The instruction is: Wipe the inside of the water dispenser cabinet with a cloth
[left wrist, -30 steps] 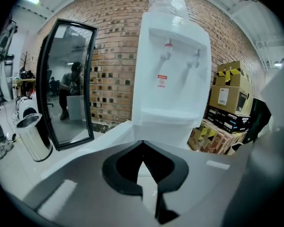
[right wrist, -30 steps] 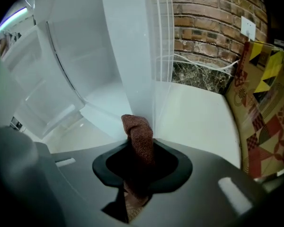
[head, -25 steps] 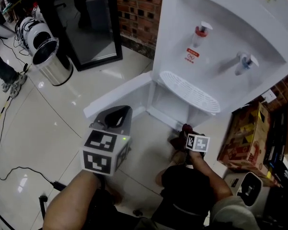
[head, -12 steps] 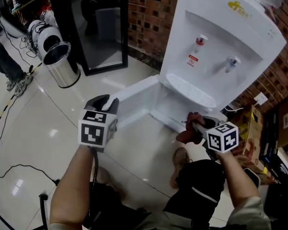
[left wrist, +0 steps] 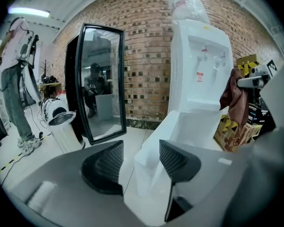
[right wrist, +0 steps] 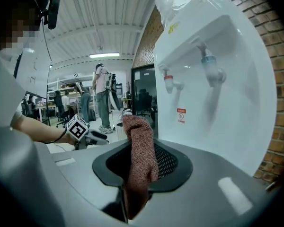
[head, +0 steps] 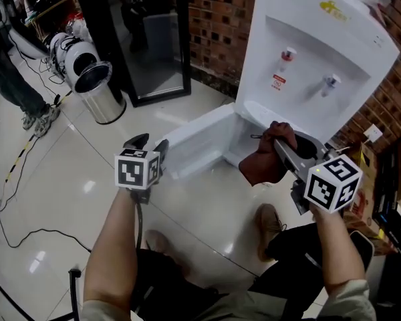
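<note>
Cloth (head: 260,169) hangs long-axis downward, pinched in right gripper (head: 279,144); left gripper (head: 149,143), jaws just opening, flanks cabinet door (head: 200,136) edge.

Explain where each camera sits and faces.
Head view: on the head, steeply down at water dispenser; forearms, left gripper, right gripper show.
Left gripper view: on it, toward cabinet door; jaws have just been opening, door's end between them.
Right gripper view: on it, toward dispenser; jaws clamp cloth.
All share dispenser and cloth.

Grey left gripper (head: 149,144) and right gripper (head: 283,141), black ribbed pads (left wrist: 106,162), white cubes (head: 137,169) with black square markers, dark trousers (head: 297,253)
</note>
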A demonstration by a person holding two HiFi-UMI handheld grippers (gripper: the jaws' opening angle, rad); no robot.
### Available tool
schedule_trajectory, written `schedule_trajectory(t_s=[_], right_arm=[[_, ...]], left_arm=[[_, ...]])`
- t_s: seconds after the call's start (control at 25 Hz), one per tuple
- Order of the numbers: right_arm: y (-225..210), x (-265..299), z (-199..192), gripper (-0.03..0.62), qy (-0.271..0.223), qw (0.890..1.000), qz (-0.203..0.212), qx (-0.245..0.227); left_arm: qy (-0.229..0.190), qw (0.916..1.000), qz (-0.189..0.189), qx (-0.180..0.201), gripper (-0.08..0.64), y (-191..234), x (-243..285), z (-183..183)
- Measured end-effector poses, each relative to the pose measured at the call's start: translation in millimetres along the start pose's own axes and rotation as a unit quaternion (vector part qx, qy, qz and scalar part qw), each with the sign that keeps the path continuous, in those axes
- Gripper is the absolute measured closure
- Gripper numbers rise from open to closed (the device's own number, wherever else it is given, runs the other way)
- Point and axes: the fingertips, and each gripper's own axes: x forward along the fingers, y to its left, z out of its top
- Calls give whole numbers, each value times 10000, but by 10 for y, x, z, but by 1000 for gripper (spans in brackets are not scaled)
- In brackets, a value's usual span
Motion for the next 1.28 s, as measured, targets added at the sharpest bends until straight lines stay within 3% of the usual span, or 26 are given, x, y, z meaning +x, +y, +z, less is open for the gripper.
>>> schedule_trajectory(t_s=[0.2,0.4,0.56,0.92,1.28], right_arm=[[-77,-17,-108,483,-130,9996,-92,224],[-147,-89,-73,483,-268,9992,-107,270],[-188,-157,-122,483,-242,9994,-83,212],[-446,-534,-398,483,-74,9999,57,-95],[-965,-1150,-579,483,-188,9998,-45,-39]], left_arm=[[99,9997,-85,-190,295,58,104,-130],[3,9988,-111,-470,298,47,121,-147],[178,9986,-379,-316,289,-194,137,-232],[310,9979,160,-548,273,-412,10,-396],[441,9959,225,-753,275,-936,-276,-541]])
